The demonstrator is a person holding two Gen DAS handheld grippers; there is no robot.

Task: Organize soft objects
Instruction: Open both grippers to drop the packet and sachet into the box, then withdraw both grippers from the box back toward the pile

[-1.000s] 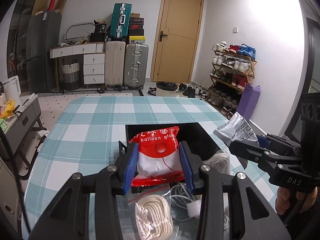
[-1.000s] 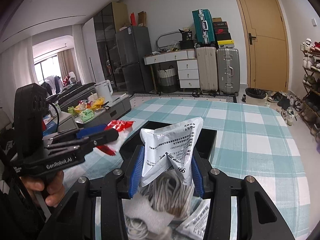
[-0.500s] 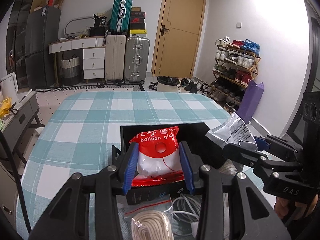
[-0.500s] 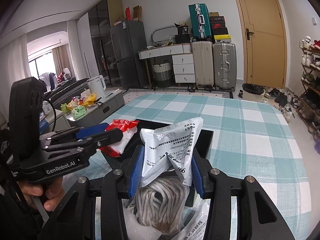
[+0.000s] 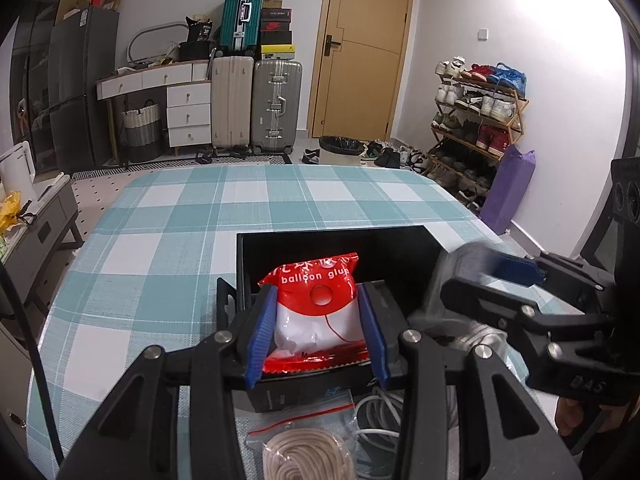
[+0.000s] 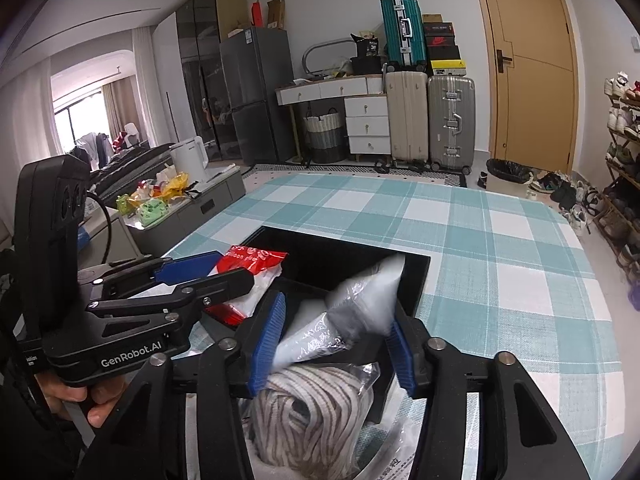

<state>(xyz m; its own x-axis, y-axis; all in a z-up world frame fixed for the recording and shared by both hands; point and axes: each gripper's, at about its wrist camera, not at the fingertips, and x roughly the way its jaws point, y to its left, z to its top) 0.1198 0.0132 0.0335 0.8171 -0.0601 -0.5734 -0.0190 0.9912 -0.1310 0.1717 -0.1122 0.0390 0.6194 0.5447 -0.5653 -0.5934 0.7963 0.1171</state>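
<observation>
A red and white "balloon glue" packet point(image 5: 316, 308) stands upright between the blue pads of my left gripper point(image 5: 317, 296), which is shut on it just over the near side of an open black box point(image 5: 320, 244). My right gripper point(image 6: 338, 312) hovers over the same box point(image 6: 340, 248), its jaws opening. A silver pouch point(image 6: 360, 296) between them is tilted and blurred, slipping down loose of the pads. The left gripper point(image 6: 216, 268) with the red packet point(image 6: 252, 260) shows at the left of the right wrist view.
The box sits on a table with a teal checked cloth point(image 5: 180, 240). Near the front lie a bagged beige rope coil point(image 5: 304, 452), a white cable point(image 5: 380, 412) and a bagged grey-white rope point(image 6: 308, 412). A hand point(image 6: 80, 396) holds the left gripper's handle.
Both grippers have moved forward and a little down over the black box. The right jaws have widened, and the silver pouch has tipped over and is dropping. The left grip is unchanged.
</observation>
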